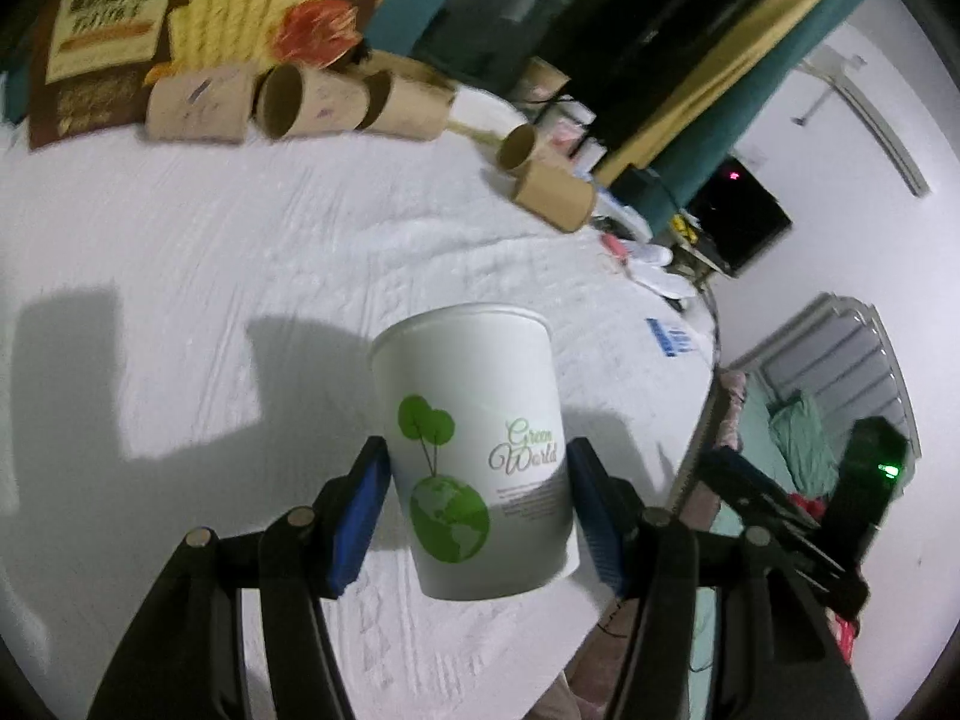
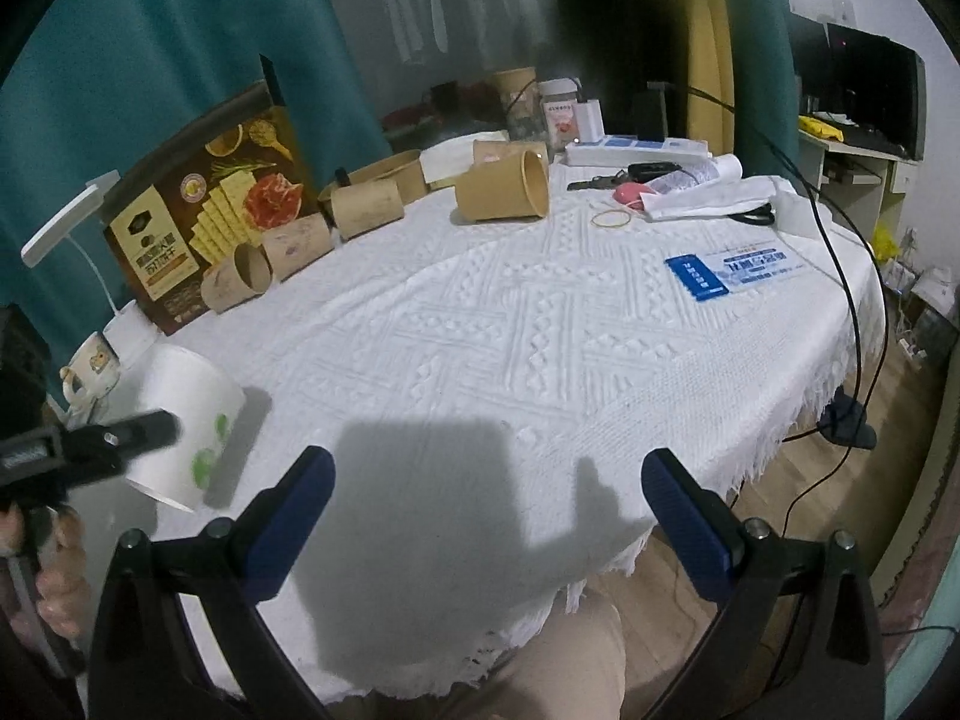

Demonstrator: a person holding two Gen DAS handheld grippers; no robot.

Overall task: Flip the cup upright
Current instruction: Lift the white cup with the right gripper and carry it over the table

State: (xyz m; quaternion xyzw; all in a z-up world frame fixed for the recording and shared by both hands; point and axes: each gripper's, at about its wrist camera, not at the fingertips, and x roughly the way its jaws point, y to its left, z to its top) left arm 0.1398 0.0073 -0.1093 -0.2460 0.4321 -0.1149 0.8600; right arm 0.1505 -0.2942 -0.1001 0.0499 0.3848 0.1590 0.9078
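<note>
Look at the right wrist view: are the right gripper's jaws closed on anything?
No; the right gripper has its jaws spread wide with only the white tablecloth between them.

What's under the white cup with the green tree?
Only the white tablecloth shows under the white cup, which the left tongs grip off the table. Its inside cannot be seen.

Teal curtains point(image 2: 150, 42), white wall point(image 1: 840, 138), wooden floor point(image 2: 798, 480)

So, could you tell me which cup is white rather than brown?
The printed cup held in the left gripper; the other cups lying on the table are plain brown.
</note>
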